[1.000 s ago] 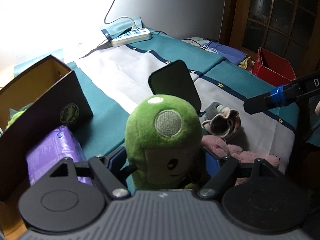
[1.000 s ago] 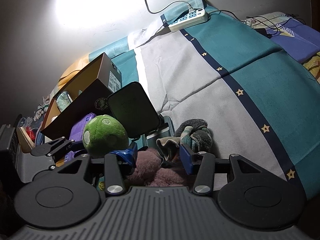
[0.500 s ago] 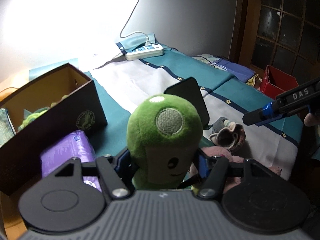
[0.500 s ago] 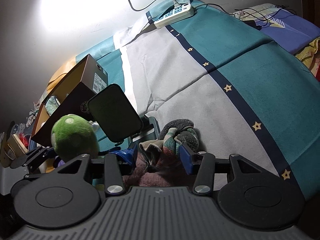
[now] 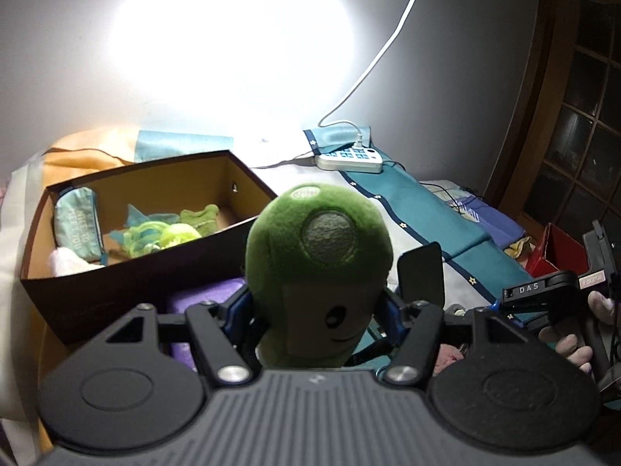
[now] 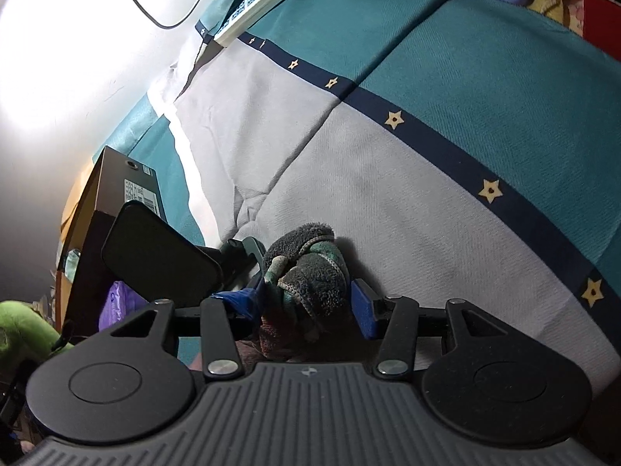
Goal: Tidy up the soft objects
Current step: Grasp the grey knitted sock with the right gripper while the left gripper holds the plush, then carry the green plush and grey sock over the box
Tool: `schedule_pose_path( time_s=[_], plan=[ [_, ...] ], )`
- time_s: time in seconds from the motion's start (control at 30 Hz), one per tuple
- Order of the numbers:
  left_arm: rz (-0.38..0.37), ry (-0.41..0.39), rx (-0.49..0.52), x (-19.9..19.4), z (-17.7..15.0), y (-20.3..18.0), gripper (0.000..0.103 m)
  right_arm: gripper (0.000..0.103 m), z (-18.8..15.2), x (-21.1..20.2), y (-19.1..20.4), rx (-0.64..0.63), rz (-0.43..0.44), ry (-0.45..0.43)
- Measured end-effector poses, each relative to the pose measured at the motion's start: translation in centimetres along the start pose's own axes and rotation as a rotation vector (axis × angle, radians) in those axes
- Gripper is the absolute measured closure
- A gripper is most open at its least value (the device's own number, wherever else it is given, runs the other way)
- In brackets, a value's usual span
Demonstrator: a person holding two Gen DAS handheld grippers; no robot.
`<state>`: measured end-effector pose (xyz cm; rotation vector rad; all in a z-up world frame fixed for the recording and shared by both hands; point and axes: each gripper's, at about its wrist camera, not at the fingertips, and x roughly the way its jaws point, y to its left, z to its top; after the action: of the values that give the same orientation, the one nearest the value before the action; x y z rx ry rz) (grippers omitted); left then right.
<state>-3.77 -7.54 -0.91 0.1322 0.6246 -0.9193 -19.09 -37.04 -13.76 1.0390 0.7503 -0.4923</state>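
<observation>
Green plush toy (image 5: 316,272) is clamped in the left gripper (image 5: 316,310). Rolled socks (image 6: 310,275) are framed by the right gripper (image 6: 310,306), part open, its right pad apart from them.

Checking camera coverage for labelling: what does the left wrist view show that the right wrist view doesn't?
Left wrist only: the open brown cardboard box's inside, holding a teal pouch and green soft bits; the green plush toy's face, clamped in the left gripper.
Right wrist only: the dark striped fuzzy sock bundle between the right gripper's pads.
Both: the box, the plush, the white power strip, the teal-and-grey star-trimmed cloth.
</observation>
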Motion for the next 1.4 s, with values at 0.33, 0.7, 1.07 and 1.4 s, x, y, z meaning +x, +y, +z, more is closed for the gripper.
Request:
schedule_pose_path(
  time_s=[0.33, 0.7, 1.07, 1.4],
  plan=[
    [0.042, -0.024, -0.083, -2.5, 0.0, 1.6, 0.038, 0.075, -0.1, 0.9, -0.3, 0.079, 0.090, 0.019],
    [0.051, -0.005, -0.127, -2.9, -0.5, 2.1, 0.038, 0.081, -0.4, -0.5, -1.2, 0.066, 0.093, -0.014],
    [0.082, 0.011, -0.147, -3.8, -1.3, 2.8, 0.038, 0.081, -0.4, -3.8, -1.9, 0.031, 0.117, -0.043],
    [0.170, 0.042, -0.189, -6.7, -3.0, 5.6, 0.038, 0.081, -2.2, -6.3, 2.4, -0.179, 0.252, 0.058]
  ],
)
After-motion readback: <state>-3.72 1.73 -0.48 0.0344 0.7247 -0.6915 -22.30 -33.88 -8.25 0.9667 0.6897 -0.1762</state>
